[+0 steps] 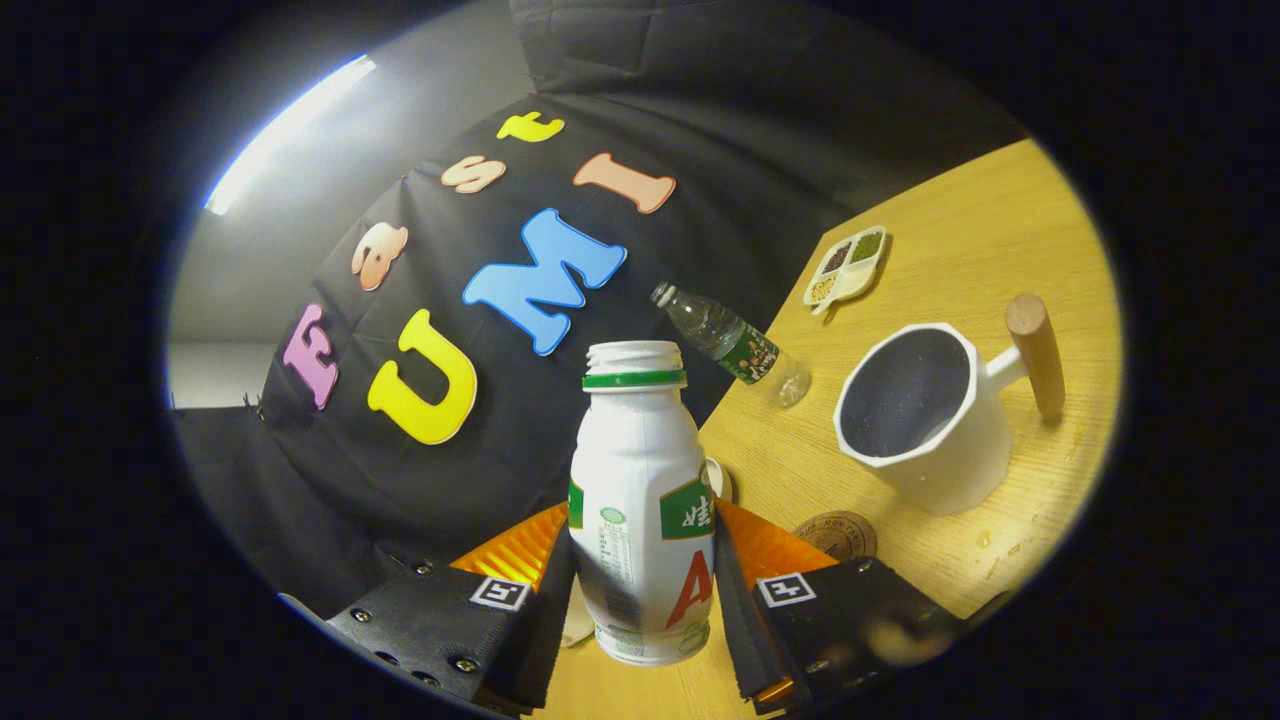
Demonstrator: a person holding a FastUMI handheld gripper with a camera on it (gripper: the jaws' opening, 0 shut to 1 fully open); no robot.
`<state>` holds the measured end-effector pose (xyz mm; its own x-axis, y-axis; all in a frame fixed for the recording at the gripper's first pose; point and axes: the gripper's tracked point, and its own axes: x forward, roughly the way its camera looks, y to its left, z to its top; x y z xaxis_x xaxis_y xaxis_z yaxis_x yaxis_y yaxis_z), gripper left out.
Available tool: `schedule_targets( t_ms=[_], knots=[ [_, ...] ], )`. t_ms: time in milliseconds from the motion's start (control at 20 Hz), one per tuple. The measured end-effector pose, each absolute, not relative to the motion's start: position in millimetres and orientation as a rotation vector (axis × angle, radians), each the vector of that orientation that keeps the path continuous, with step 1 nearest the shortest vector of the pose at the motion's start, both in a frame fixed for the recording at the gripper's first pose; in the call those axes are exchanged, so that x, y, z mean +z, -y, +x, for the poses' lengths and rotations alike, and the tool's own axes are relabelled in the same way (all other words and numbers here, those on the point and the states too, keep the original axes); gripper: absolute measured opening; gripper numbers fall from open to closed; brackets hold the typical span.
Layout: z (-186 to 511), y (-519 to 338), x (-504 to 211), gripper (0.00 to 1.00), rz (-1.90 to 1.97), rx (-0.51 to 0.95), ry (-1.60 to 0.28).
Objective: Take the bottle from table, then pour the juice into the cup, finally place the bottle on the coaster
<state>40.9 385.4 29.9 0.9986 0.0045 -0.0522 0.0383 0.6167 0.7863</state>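
Note:
A white juice bottle (642, 500) with a green neck ring and no cap stands between my two fingers, and my gripper (640, 590) is shut on its body. The view is tilted, so the table (960, 240) slopes away to the right. The white cup (925, 415) with a wooden handle (1035, 352) sits ahead and to the right of the bottle, its dark inside facing me. A round brown coaster (838, 535) lies on the table just beyond my right finger (735, 590), between it and the cup.
A clear plastic water bottle (730, 345) with a green label stands farther back, beyond the juice bottle. A small white divided dish (848, 265) of grains lies near the table's far edge. A small white round object (716, 480) peeks out behind the juice bottle.

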Motion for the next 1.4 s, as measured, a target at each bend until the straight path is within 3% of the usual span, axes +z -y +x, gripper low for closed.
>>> schedule_targets(
  t_ms=[400, 1000, 1400],
  knots=[
    [43.9, -372.6, 21.3, 0.68, 0.473, -0.121, -0.08],
    [54.2, -389.4, 42.7, 0.68, -0.03, -0.137, -0.038],
    [64.4, -386.2, 25.3, 0.68, -0.053, -0.14, -0.062]
  ],
)
